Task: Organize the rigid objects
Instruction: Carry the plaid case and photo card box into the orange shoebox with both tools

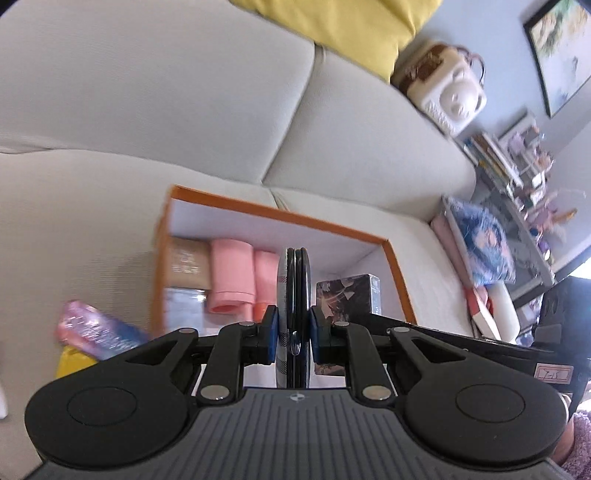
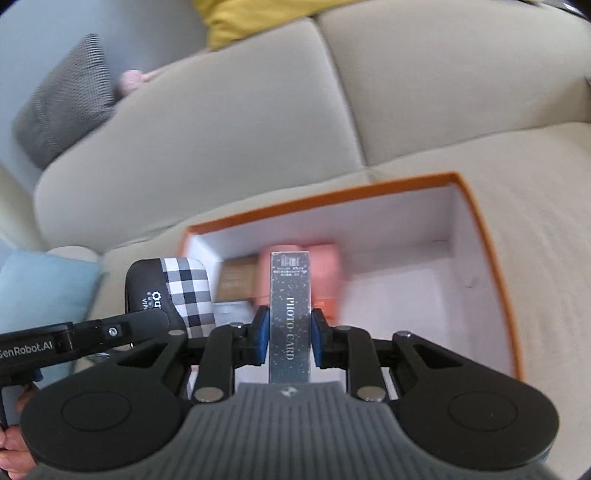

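Note:
An orange-rimmed box (image 1: pixel 280 213) with a white inside lies on the beige sofa, seen also in the right wrist view (image 2: pixel 332 197). Inside it lie pink tubes (image 1: pixel 231 280), a tan carton (image 1: pixel 188 266) and a clear packet. My left gripper (image 1: pixel 293 334) is shut on a flat black case with a checked side (image 1: pixel 293 291), held edge-on above the box. That checked case (image 2: pixel 173 291) appears at the left of the right wrist view. My right gripper (image 2: pixel 290 334) is shut on a dark silver "PHOTO CARD" box (image 2: pixel 290 314), also over the orange box. The card box (image 1: pixel 351 295) shows right of the left gripper.
A pink and blue glittery packet (image 1: pixel 96 330) and something yellow (image 1: pixel 74 363) lie on the sofa left of the box. Yellow cushion (image 1: pixel 343 29), cream bag (image 1: pixel 443 85), patterned cushion (image 1: pixel 480 243) and cluttered shelves stand to the right. A grey cushion (image 2: pixel 62 107) and light-blue cushion (image 2: pixel 40 291) lie left.

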